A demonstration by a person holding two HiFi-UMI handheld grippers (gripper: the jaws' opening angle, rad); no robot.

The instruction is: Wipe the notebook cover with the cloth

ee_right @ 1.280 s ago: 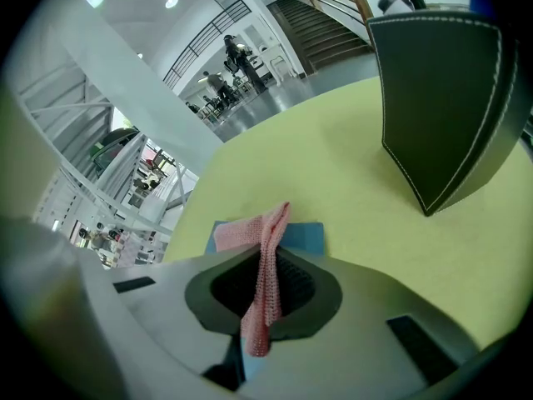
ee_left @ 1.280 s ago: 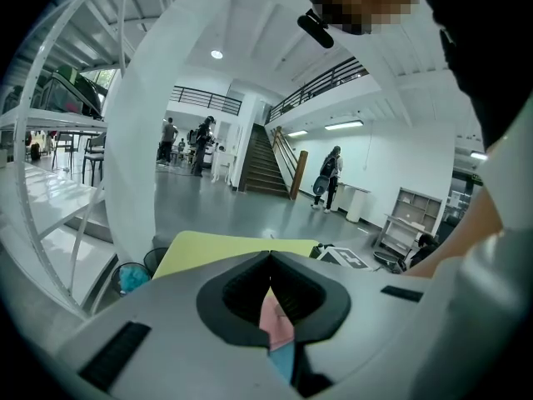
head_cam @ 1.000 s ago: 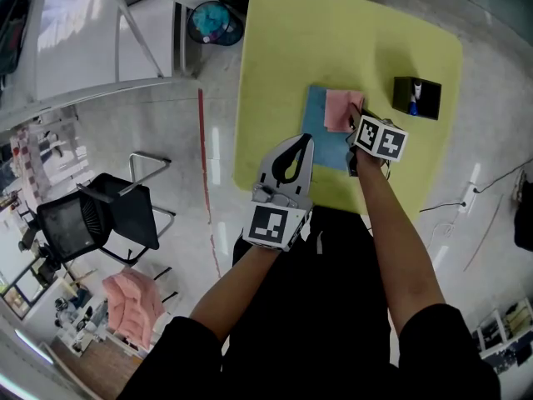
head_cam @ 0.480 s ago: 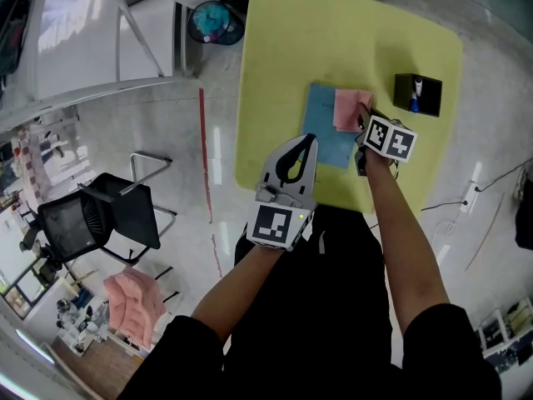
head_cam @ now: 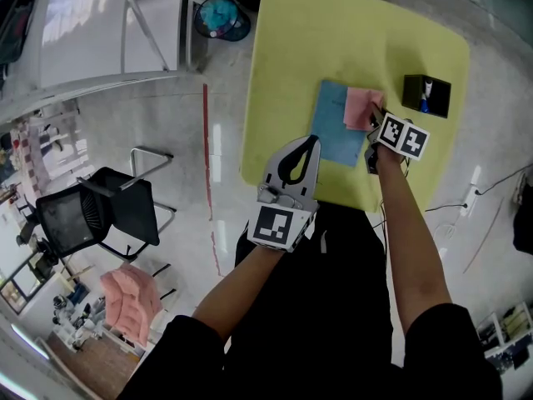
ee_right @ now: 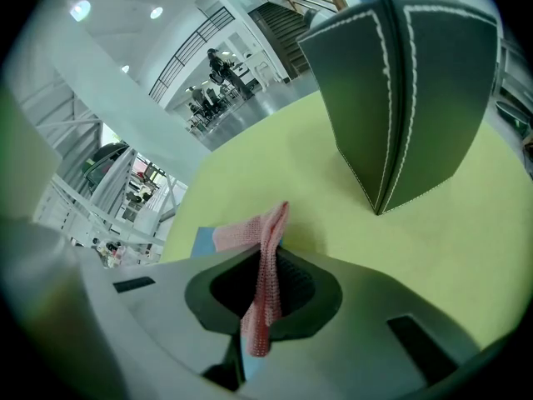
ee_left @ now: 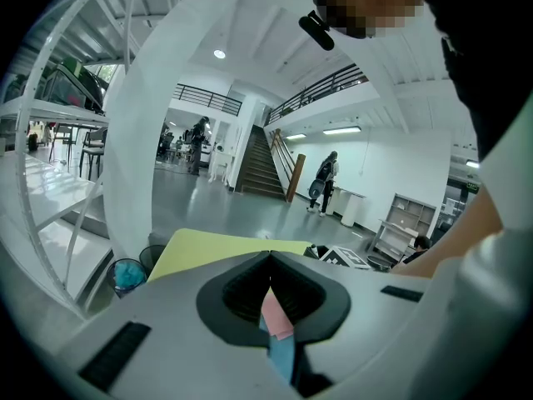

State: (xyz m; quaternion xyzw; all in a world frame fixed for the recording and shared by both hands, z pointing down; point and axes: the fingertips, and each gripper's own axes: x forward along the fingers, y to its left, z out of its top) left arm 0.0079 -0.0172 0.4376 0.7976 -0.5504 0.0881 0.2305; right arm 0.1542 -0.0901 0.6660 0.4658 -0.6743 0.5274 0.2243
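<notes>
A blue notebook lies flat on the yellow table. A pink cloth rests on the notebook's right part, and my right gripper is shut on it. In the right gripper view the cloth hangs pinched between the jaws of the right gripper, with a corner of the notebook behind. My left gripper hovers at the table's near edge, just left of the notebook, shut and holding nothing. In the left gripper view the left gripper is shut, its tips meeting, and the cloth shows through the gap below them.
A black pen holder stands on the table right of the cloth, and looms close in the right gripper view as a dark box. On the floor to the left are a black chair and a bin.
My right gripper has dragged the pink cloth rightward across the notebook toward its right edge. The left gripper has stayed where it was.
</notes>
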